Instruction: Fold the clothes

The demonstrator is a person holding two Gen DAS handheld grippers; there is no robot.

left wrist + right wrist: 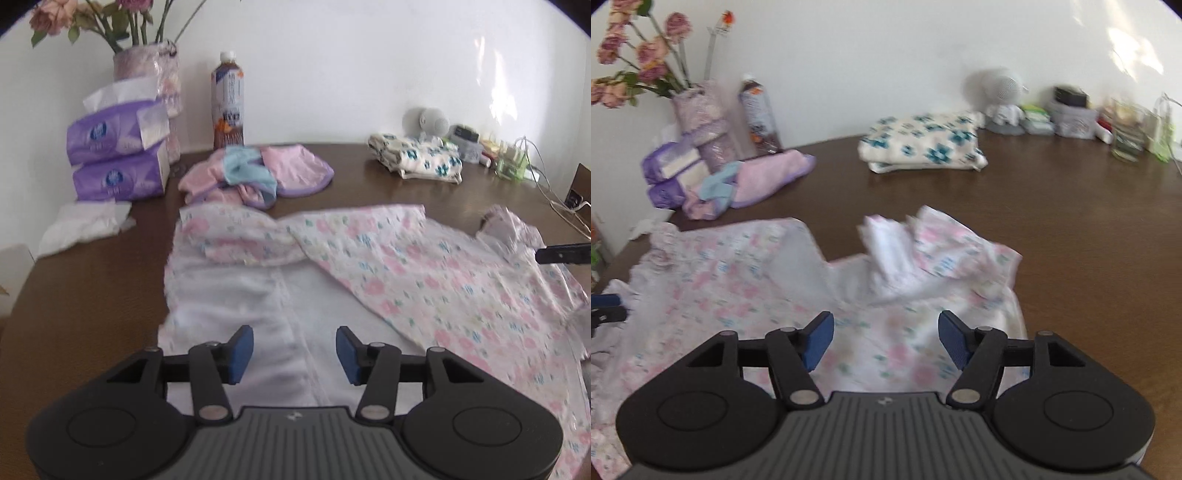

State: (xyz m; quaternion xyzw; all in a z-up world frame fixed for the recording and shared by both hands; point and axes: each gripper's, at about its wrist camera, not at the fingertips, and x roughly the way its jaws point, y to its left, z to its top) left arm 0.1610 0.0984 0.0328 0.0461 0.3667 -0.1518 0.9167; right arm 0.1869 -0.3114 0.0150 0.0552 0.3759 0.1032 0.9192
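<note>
The pink floral garment (424, 280) lay spread on the brown table (85, 295), its white inner side turned up on the left and a printed panel folded diagonally across from the right, so that its long run went from left to right across both views. The left gripper (294, 355) hovered over the white lining with its blue pads wide apart and nothing between them; the cloth lay directly ahead of and beneath it. The right gripper (886, 341) was likewise spread wide and empty, poised above the printed side, with a rumpled, bunched sleeve or corner (923, 251) lying just ahead of it and slightly to the right. That bunched part looked like the bit most in need of smoothing or folding in, and the right gripper was plainly the nearer one to it; its fingertip showed at the right edge of the left view, close by that same crumple. Well beyond the garment lay a heap of pink and blue clothes (255, 173), a folded blue-flowered piece (923, 147), purple tissue packs (118, 158), a drinks bottle (228, 103) and a vase of flowers (701, 125), all clear of the working area. Nothing stood between either gripper and the cloth.
</note>
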